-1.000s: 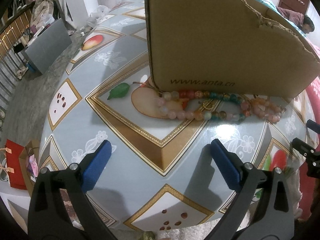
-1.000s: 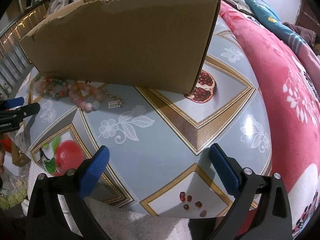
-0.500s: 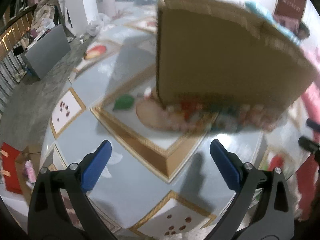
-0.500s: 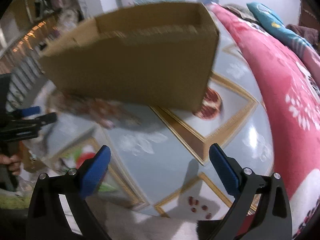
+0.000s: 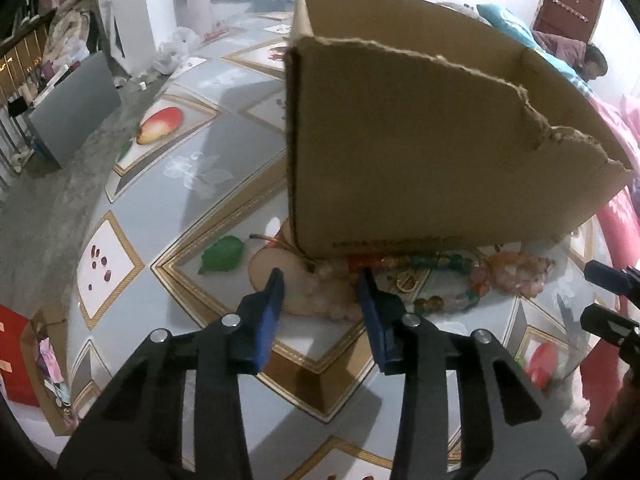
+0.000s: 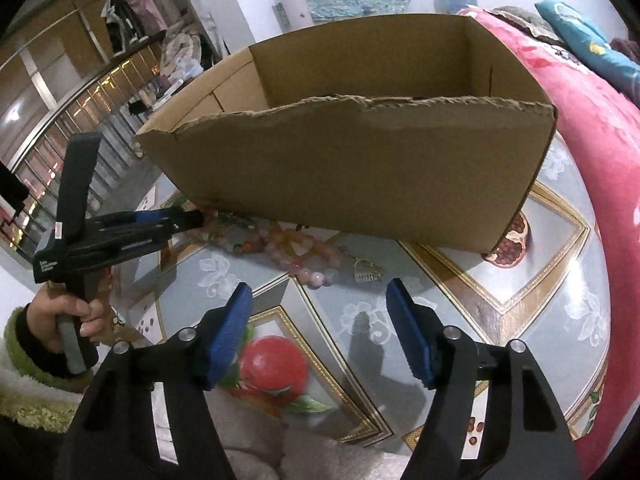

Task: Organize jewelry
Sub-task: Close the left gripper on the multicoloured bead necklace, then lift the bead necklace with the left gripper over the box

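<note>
left wrist view first: the left gripper (image 5: 320,292) is down low over the table (image 5: 224,208), jaws part-way in, a narrow gap with nothing between the pads yet. straight ahead sits the pale pink bead bracelet (image 5: 332,300), the near end of a tangled heap of beaded bracelets (image 5: 440,280) lying hard against the foot of the cardboard box (image 5: 440,152). a small gold charm (image 5: 406,282) shows in the middle of the pile. the risk here, as i read it: the strands overlap, so a pinch on one could drag its neighbours along, or the round beads could squirt out of the flat pads. the box wall is right behind the beads too, so pushing forward could jam a fingertip into the cardboard and shove the box. the right gripper (image 5: 612,300) peeks in at the far right edge, just beside the pink end of the pile.

right wrist view now: the right gripper (image 6: 320,308) hangs above the table (image 6: 520,320), jaws standing wide, empty, aimed at the pink beads (image 6: 312,252) and a little gold comb-like charm (image 6: 366,274). the box (image 6: 360,184) is open-topped, with a torn near rim, and what i can see of its inside looks bare. the left gripper (image 6: 188,216), held in a hand (image 6: 68,312) with a fuzzy green cuff, reaches in level from the left, its tip at the far end of the heap. another hazard: both tools working one tangle could pull it opposite ways and scatter beads.
</note>
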